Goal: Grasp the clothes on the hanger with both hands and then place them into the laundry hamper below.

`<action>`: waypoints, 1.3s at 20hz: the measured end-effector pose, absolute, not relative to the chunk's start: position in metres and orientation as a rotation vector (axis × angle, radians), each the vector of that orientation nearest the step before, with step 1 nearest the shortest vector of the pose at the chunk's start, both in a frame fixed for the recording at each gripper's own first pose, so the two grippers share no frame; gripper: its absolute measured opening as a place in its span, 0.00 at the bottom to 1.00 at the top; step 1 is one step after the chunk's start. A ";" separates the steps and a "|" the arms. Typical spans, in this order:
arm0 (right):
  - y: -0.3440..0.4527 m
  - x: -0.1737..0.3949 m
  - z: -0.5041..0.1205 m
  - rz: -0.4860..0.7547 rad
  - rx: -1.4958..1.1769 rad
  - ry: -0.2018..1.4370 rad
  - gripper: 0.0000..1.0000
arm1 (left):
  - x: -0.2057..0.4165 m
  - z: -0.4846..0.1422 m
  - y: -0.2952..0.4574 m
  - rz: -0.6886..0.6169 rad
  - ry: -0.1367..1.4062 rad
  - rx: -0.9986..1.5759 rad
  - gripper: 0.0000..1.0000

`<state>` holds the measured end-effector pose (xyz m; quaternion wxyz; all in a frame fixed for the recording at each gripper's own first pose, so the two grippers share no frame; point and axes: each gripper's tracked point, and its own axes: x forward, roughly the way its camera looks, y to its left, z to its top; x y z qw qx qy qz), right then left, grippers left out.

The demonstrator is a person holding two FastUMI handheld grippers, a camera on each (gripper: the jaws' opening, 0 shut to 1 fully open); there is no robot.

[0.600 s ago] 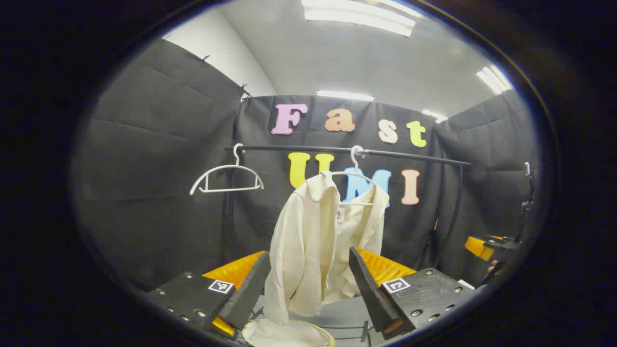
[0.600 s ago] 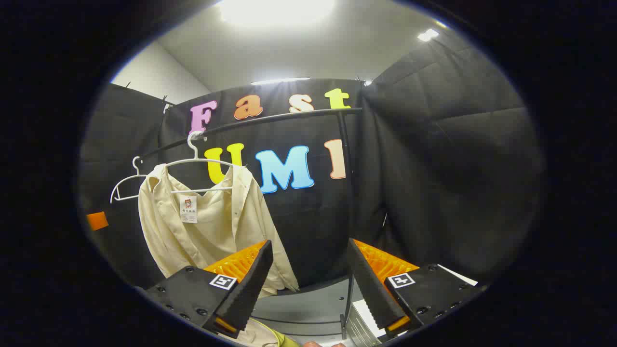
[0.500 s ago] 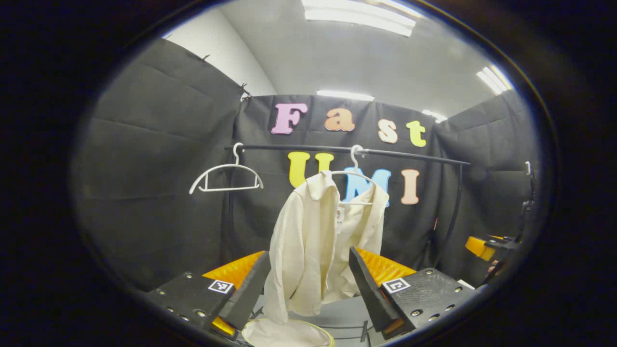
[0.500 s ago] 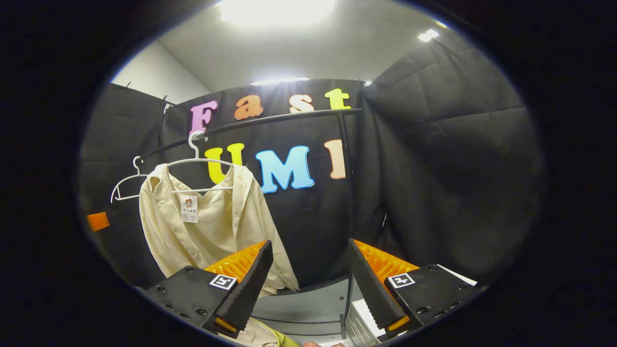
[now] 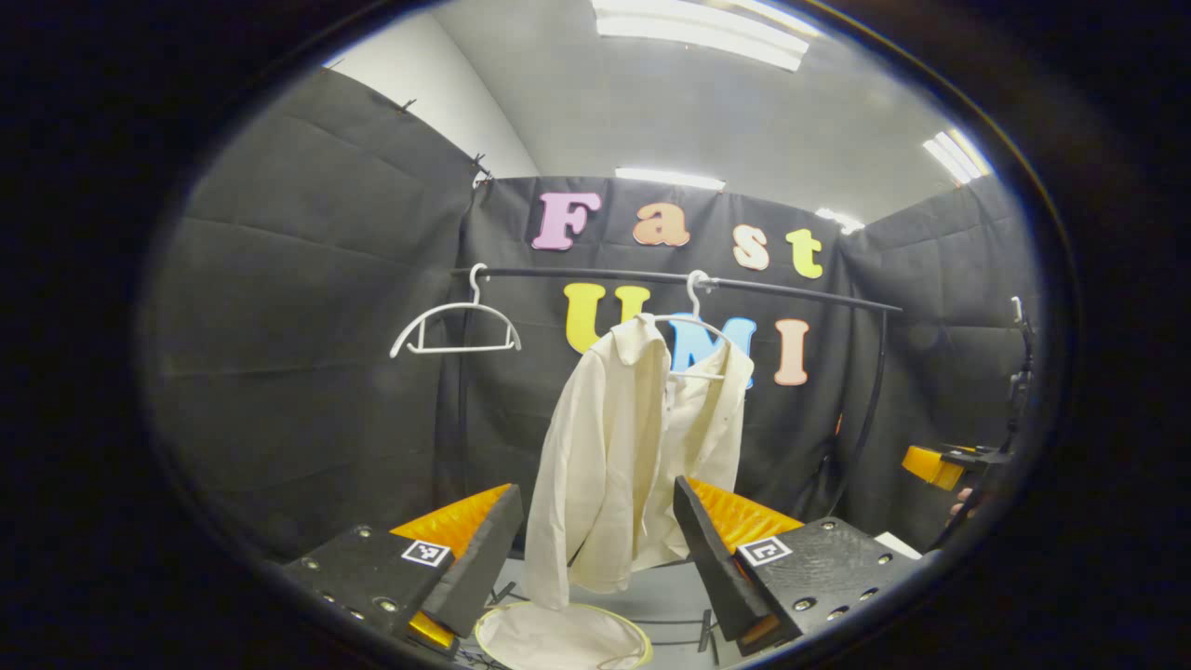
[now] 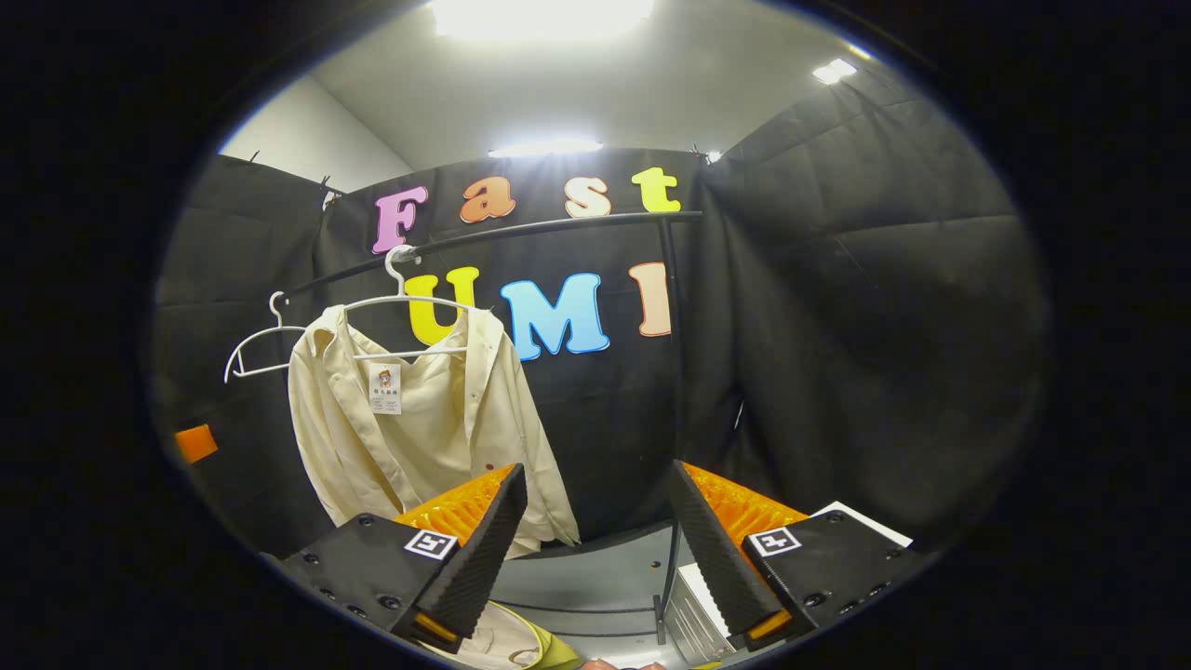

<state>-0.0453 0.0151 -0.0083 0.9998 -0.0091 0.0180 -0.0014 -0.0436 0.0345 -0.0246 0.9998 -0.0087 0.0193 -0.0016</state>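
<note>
Inside the booth, both hand-held grippers hang well short of a cream shirt (image 5: 642, 456) on a white hanger (image 5: 693, 321), which hooks over a black rail (image 5: 670, 279). In the left gripper view, the left hand-held gripper (image 5: 595, 549) has its fingers spread wide apart, holding nothing and touching nothing; the shirt shows in the gap between them but farther off. The shirt hangs open at the front, one sleeve trailing down toward the hamper (image 5: 563, 637), whose pale round mouth with a yellow-green rim sits below on the grey floor (image 5: 665, 596). A second, bare hanger (image 5: 456, 326) hangs on the same rail, apart from the shirt. At the far edge of this view the right hand-held gripper (image 5: 940, 462) appears as an orange and black shape, too small there to judge its opening.

In the right gripper view, the right hand-held gripper (image 6: 595, 549) also stands wide open and empty, its black pads clear of everything. The shirt (image 6: 409, 428) hangs off to one side of it, with a small label (image 6: 385, 388) at the collar; part of the hem is hidden behind one finger (image 6: 465, 558). The bare hanger (image 6: 265, 349) shows beyond the shirt. An orange patch (image 6: 195, 443) at the edge is too small to identify for certain. The hamper's rim (image 6: 521, 647) peeks in at the bottom, just beneath the fingers, beside the rail's upright post (image 6: 672, 419).
</note>
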 end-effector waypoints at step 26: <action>0.027 0.069 -0.045 0.167 -0.020 0.104 0.93 | 0.128 0.011 -0.064 0.026 0.004 -0.010 0.95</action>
